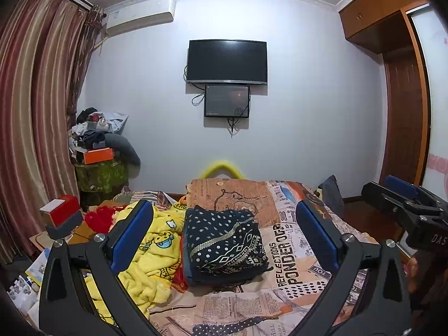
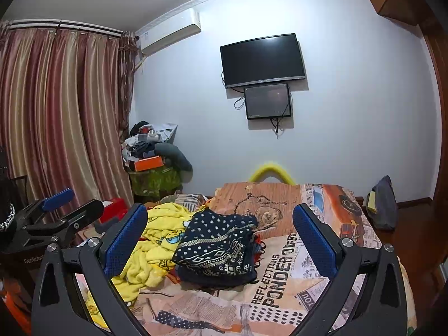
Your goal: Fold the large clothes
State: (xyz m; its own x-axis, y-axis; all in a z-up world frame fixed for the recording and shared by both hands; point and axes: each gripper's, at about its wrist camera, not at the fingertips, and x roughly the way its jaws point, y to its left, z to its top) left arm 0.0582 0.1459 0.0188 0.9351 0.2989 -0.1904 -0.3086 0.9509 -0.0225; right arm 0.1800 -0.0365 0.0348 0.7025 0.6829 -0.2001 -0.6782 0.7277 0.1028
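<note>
A dark navy garment with white dots and patterned bands (image 1: 224,245) lies folded in a compact stack on the bed; it also shows in the right wrist view (image 2: 217,247). My left gripper (image 1: 224,235) is open and empty, held above the bed with the stack between its blue pads. My right gripper (image 2: 219,236) is open and empty too, hovering in front of the stack. The right gripper shows at the right edge of the left wrist view (image 1: 403,198), and the left gripper at the left edge of the right wrist view (image 2: 64,207).
A crumpled yellow cartoon-print blanket (image 1: 152,252) lies left of the stack. The bed (image 1: 282,254) has a newspaper-print cover. Red boxes (image 1: 63,210) and clutter sit at the left, curtains behind. A dark bag (image 2: 383,203) stands on the floor at the right. A TV (image 1: 226,61) hangs on the far wall.
</note>
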